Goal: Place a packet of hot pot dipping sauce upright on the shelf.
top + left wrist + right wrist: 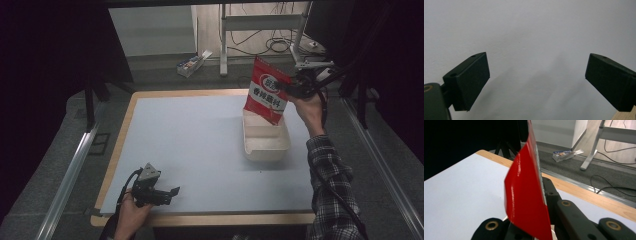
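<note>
Red packet [267, 90] is held clamped in right tool [292, 89] above white tub [266, 145] at frame right, not yet dropped; left tool [167, 194] is kept apart, idle.

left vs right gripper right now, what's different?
The left gripper has its jaws wide apart with nothing between them; the right gripper is shut on a red packet. The left gripper sits low at the table's near edge; the right gripper is raised at the far side, holding the packet above the white tub. Shared: both are black two-jaw grippers, each held in a hand.
</note>
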The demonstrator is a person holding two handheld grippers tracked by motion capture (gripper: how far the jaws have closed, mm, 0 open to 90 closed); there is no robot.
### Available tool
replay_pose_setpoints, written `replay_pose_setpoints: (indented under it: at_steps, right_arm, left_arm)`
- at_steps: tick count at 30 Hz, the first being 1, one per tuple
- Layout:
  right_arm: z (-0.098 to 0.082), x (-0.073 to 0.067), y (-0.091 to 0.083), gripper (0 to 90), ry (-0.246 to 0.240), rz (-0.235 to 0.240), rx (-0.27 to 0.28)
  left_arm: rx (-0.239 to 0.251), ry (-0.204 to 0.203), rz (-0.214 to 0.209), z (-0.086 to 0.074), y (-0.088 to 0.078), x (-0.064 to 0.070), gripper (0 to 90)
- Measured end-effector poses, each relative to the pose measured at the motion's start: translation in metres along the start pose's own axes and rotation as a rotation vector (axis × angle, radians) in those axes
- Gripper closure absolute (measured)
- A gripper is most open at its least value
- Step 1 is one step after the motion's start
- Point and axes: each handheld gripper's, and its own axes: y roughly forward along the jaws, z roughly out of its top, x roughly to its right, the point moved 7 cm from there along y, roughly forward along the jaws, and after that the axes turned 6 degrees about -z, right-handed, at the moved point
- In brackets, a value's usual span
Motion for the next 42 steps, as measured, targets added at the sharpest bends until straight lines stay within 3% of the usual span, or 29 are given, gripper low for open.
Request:
replay_pose_setpoints:
  at_steps: [6,26,42]
  right_arm:
    - [-0.007,0.005,-0.001,88.1,0.004,-0.015,-0.012]
    - [-0.029,-0.001,0.016,88.0,-0.001,-0.020,-0.054]
    - [-0.038,0.003,0.017,84.4,0.009,-0.086,-0.100]
  left_arm:
    - [0.000,0.000,0.000,0.000,0.000,0.000,5.4]
    - [-0.005,0.007,0.000,0.000,0.000,0.001,5.5]
    - [-0.011,0.009,0.002,0.000,0.001,0.001,5.6]
